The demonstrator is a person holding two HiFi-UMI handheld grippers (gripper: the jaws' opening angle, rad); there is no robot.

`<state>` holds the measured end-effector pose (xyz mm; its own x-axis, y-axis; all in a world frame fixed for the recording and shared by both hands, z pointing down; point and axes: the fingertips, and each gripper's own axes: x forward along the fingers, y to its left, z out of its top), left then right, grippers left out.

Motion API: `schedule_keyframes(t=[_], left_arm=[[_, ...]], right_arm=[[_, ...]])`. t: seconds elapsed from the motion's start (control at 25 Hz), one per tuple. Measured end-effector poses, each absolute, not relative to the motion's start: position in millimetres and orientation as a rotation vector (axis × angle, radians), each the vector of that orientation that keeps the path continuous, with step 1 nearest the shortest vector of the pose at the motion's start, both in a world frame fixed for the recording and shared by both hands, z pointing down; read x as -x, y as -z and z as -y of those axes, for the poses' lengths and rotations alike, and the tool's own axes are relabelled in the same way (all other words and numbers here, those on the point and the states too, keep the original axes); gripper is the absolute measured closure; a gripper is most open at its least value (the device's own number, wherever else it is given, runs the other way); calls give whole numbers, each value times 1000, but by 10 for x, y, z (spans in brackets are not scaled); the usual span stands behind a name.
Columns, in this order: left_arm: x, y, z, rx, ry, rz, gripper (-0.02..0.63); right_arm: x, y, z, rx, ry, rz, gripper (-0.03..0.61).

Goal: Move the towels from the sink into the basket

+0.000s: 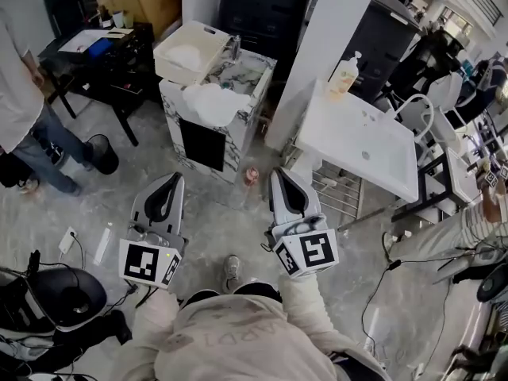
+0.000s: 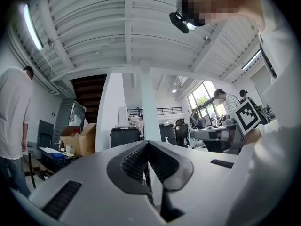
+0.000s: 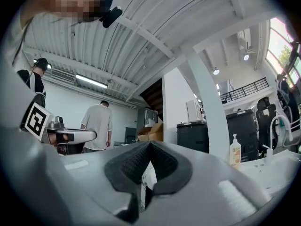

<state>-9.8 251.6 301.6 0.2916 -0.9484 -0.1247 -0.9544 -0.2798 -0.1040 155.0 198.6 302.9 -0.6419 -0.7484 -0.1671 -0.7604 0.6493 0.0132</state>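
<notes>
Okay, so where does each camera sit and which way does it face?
Head view: on the person's head, facing steeply down at the floor, the towel at the sink and the basket; both sleeves, the left tongs and the right tongs show.
Left gripper view: on the left tongs, tilted up toward the ceiling and pillar; the tongs, shut, fill its bottom.
Right gripper view: on the right tongs, tilted up likewise; shut tongs below.
Shared: both gripper views catch the pillar.
</notes>
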Motion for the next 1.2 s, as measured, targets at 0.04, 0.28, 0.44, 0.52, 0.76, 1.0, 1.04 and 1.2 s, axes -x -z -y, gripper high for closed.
schedule_keyframes(t=[0.04, 0.28, 0.44, 0.52, 0.76, 1.0, 1.04, 1.2], left_arm=[[97, -3011, -2424, 2392, -52, -1780, 609], [40, -2972, -1921, 2376, -42, -1788, 610], [-5, -2952, -1594, 2354, -44, -1802, 610], [-33, -2962, -1483, 2345, -45, -1812, 610], [-45, -3025, -1280, 2325, -13, -1838, 611], [-10, -3052, -1066, 2326, -3, -1845, 609], [8, -3069, -1019, 2331, -5, -1845, 609], [117, -3104, -775, 2358, -15, -1825, 611]], right_arm=[[-1541, -3020, -1888, 1245, -124, -2720, 568], [-1548, -2996, -1355, 1204, -116, -2723, 568], [-1585, -3011, -1008, 1177, -113, -2731, 568], [-1600, -3037, -878, 1161, -107, -2737, 568], [-1570, -3109, -627, 1119, -78, -2745, 568], [-1533, -3136, -413, 1114, -58, -2743, 568], [-1521, -3152, -370, 1119, -54, -2744, 568], [-1438, -3170, -157, 1150, -47, -2732, 568]])
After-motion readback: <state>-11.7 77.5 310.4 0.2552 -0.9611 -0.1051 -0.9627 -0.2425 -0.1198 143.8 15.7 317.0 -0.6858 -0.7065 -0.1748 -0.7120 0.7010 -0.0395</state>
